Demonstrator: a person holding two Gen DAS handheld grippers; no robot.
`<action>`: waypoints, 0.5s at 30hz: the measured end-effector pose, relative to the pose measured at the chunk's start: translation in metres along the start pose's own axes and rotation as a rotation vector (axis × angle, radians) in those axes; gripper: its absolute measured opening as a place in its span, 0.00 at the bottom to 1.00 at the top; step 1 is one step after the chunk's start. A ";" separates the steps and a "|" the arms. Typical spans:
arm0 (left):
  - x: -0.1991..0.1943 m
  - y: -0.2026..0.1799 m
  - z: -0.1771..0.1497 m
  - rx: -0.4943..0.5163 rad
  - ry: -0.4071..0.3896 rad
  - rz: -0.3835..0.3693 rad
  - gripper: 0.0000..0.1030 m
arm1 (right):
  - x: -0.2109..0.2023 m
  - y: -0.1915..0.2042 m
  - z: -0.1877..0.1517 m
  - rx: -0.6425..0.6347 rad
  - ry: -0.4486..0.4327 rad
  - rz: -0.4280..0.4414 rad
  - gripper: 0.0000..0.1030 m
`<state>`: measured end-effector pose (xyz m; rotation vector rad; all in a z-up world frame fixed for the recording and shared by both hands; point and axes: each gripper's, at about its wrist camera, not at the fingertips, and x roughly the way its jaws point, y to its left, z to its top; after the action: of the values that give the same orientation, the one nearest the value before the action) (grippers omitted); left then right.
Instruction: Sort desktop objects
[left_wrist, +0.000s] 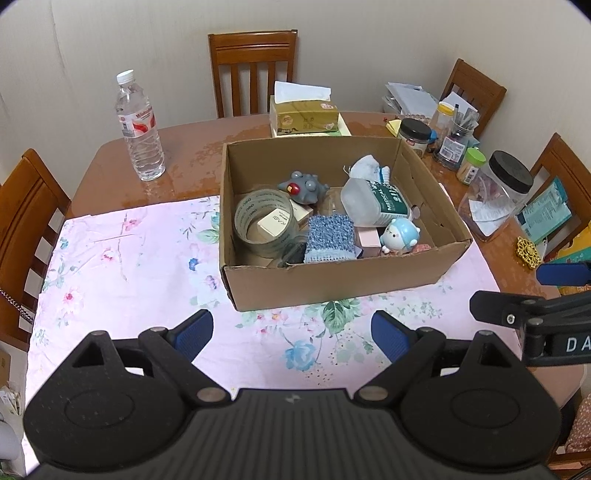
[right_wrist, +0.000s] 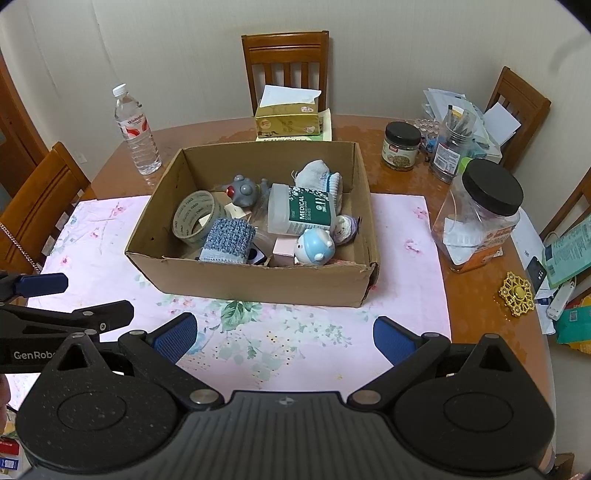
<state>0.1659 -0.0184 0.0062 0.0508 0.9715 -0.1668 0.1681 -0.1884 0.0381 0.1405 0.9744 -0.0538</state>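
An open cardboard box (left_wrist: 332, 291) (right_wrist: 251, 284) stands on a pink floral cloth (left_wrist: 122, 273) (right_wrist: 402, 236). It holds a tape roll (left_wrist: 264, 221) (right_wrist: 195, 219), a grey toy (left_wrist: 303, 187) (right_wrist: 243, 190), a blue knitted piece (left_wrist: 330, 238) (right_wrist: 229, 239), a medical swab tub (left_wrist: 376, 203) (right_wrist: 299, 214), a blue figurine (left_wrist: 400, 234) (right_wrist: 314, 246) and a white sock (left_wrist: 365, 166) (right_wrist: 317, 173). My left gripper (left_wrist: 291, 334) is open and empty, above the cloth in front of the box. My right gripper (right_wrist: 286, 336) is open and empty, also in front of the box.
A water bottle (left_wrist: 139, 125) (right_wrist: 136, 129) stands back left. A tissue box (left_wrist: 303, 115) (right_wrist: 287, 120) sits behind the cardboard box. Jars, a pen cup and papers (left_wrist: 458, 140) (right_wrist: 454, 147) crowd the right side, with a large black-lidded jar (left_wrist: 498, 195) (right_wrist: 480, 218). Wooden chairs surround the table.
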 end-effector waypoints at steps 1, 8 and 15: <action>0.000 0.000 0.000 0.000 -0.001 -0.001 0.90 | 0.000 0.000 0.000 0.000 -0.001 0.001 1.00; 0.000 0.003 0.002 -0.004 -0.002 -0.004 0.90 | 0.002 0.003 0.003 0.002 -0.002 0.007 1.00; 0.003 0.001 0.005 0.005 0.000 -0.009 0.90 | 0.004 0.004 0.004 0.003 -0.002 0.008 1.00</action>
<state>0.1718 -0.0178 0.0059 0.0506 0.9712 -0.1775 0.1742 -0.1851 0.0377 0.1469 0.9718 -0.0478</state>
